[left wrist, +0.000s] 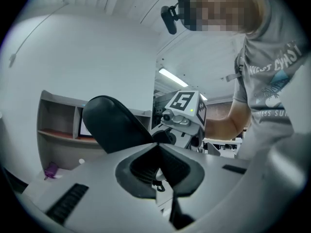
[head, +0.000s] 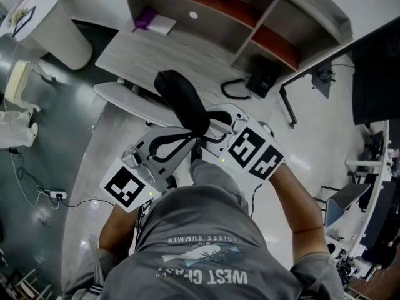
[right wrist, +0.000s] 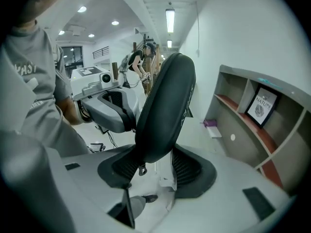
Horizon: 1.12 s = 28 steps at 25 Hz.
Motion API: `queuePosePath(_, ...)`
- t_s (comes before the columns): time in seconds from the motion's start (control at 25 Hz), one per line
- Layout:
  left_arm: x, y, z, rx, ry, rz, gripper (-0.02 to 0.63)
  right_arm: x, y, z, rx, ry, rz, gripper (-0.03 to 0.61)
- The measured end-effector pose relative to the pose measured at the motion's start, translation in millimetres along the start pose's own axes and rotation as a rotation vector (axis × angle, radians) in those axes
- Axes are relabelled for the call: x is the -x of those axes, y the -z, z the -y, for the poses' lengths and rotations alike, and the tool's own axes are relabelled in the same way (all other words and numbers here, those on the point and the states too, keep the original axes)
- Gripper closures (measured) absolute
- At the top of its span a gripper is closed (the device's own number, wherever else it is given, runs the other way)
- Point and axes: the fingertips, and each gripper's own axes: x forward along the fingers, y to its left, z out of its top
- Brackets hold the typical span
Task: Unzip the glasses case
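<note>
Glasses case (head: 182, 102): matte black, long oval, smooth shell, held upright in the air near the bench (head: 156, 55). Right gripper (right wrist: 155, 166) grasps its lower end. Left gripper (left wrist: 158, 149) clenched at its left edge.

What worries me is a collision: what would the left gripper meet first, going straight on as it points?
Likely the glasses case, whose lower end sits right at the left gripper's shut tips; the right gripper is just behind, though depth is unclear.
</note>
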Motion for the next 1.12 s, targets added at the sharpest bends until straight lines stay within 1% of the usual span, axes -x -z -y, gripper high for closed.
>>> queuePosePath(0.12, -14.2, 24.2, -11.4, 0.055, -0.002, -0.025, 0.612, -16.3, 27.2, 12.0, -0.033, 0.011, -0.078, 0.36)
queuePosePath(0.2, -25.1, 37.9, -17.2, 0.094, 0.012, -0.023, 0.611, -27.5, 45.5, 19.1, -0.053, 0.013, -0.12, 0.36)
queuePosePath(0.36, -39.3, 57.6, -25.9, 0.162, 0.037, -0.021, 0.61, -44.5, 74.7, 28.6, -0.077, 0.012, -0.169, 0.36)
queuePosePath(0.48, -45.5, 71.2, -34.2, 0.197, 0.031, -0.038, 0.609, -55.8, 98.9, 39.3, -0.094, 0.021, -0.198, 0.36)
queuePosePath(0.64, -50.0, 87.0, -55.3, 0.228, -0.011, -0.068, 0.609, -77.0, 141.9, 61.5, -0.118, 0.027, -0.259, 0.36)
queuePosePath(0.92, -37.0, 110.5, -97.8, 0.282, -0.12, -0.116, 0.609, -128.5, 242.2, 102.0, -0.147, 0.026, -0.425, 0.36)
queuePosePath(1.12, -28.2, 121.3, -126.4, 0.31, -0.201, -0.134, 0.609, -152.2, 303.1, 134.9, -0.145, 0.069, -0.547, 0.359)
